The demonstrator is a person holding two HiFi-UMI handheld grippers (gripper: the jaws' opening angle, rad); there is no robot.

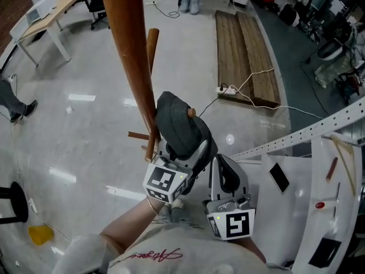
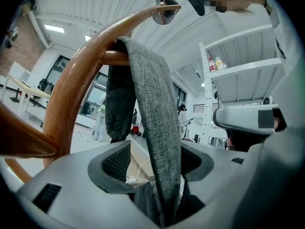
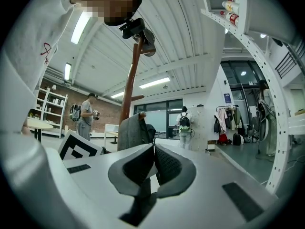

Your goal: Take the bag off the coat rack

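Grasp step. Left hand-held gripper spread round grey strap, not yet clamped. Bag hangs on peg of coat rack, centre. Right hand-held gripper pressed together, empty, near right. Next, prob.: pinch strap, lift over peg end.

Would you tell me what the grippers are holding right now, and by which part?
Nothing is gripped: the left gripper has its jaws open around the grey strap of the bag, not clamped. The right gripper is shut and empty.
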